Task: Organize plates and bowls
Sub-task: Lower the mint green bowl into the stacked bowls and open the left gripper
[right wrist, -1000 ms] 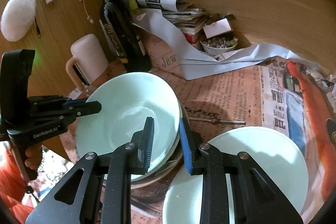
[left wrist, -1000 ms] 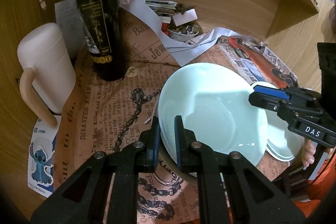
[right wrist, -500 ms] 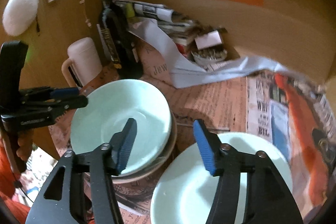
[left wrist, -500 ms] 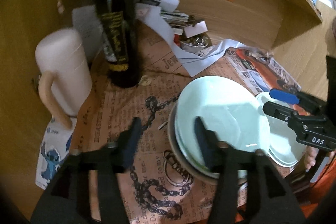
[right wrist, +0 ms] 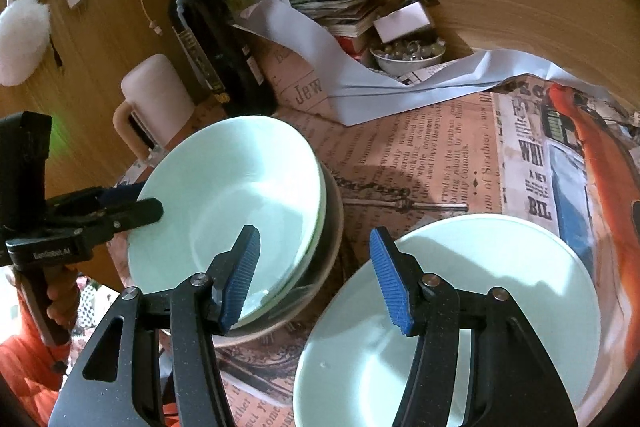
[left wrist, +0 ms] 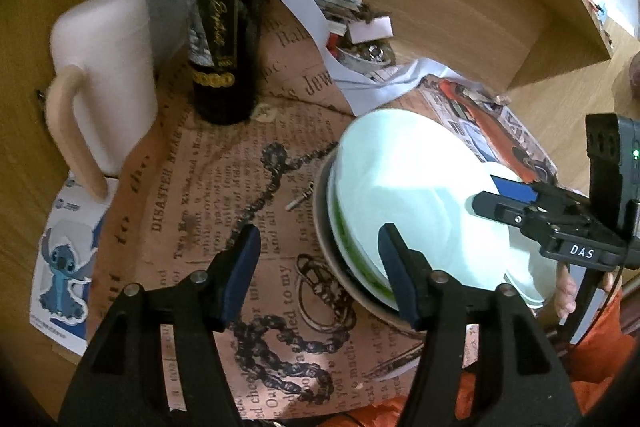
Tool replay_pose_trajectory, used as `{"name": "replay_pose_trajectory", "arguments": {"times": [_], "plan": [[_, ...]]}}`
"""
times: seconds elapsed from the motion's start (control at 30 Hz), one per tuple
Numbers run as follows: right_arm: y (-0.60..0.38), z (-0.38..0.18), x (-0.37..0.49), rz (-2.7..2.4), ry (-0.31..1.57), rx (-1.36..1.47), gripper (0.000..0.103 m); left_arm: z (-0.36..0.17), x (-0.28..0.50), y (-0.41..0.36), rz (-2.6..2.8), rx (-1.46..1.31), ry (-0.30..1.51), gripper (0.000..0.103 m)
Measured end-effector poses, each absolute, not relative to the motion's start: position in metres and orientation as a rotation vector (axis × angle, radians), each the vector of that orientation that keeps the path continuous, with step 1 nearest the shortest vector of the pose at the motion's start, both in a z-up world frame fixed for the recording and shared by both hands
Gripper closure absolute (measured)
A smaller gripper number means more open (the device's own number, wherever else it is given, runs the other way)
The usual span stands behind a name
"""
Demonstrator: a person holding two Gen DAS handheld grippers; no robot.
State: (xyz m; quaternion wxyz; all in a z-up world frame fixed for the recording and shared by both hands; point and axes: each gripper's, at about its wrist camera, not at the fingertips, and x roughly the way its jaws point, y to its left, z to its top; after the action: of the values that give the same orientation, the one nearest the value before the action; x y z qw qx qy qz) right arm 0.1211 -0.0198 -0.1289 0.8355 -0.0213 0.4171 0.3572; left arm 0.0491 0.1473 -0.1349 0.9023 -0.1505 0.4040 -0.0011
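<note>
Both grippers released within last second: left gripper (left wrist: 318, 251) and right gripper (right wrist: 314, 251) part-open, empty. Pale bowl (right wrist: 228, 195) now nested in stack; plate (right wrist: 480, 307) remains beside.

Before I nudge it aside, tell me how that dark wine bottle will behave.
The wine bottle stands tall on a narrow base, so a push up high would probably tip it. It looks like glass: likely heavy, smooth and breakable. It stands on loose newspaper, which may slide with it.

Wine bottle (left wrist: 224, 27) upright beside pink mug (left wrist: 106, 83), on newsprint paper (left wrist: 224, 211)
</note>
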Motion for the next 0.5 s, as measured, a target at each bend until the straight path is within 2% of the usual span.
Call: {"name": "replay_pose_trajectory", "arguments": {"times": [0.2,0.3,0.4,0.43,0.5], "plan": [[-0.014,-0.132,0.125,0.764,0.914,-0.059,0.052,-0.141,0.057,0.144,-0.04,-0.348,0.882,0.043],[-0.012,-0.134,0.128,0.774,0.937,-0.062,0.058,-0.143,0.06,0.142,-0.057,-0.356,0.903,0.046],[-0.01,-0.139,0.13,0.776,0.959,-0.063,0.066,-0.145,0.063,0.14,-0.088,-0.378,0.922,0.053],[-0.01,-0.14,0.13,0.78,0.965,-0.054,0.066,-0.145,0.065,0.139,-0.102,-0.384,0.926,0.057],[-0.01,-0.14,0.13,0.777,0.964,-0.046,0.066,-0.145,0.066,0.137,-0.103,-0.377,0.925,0.057]]}}
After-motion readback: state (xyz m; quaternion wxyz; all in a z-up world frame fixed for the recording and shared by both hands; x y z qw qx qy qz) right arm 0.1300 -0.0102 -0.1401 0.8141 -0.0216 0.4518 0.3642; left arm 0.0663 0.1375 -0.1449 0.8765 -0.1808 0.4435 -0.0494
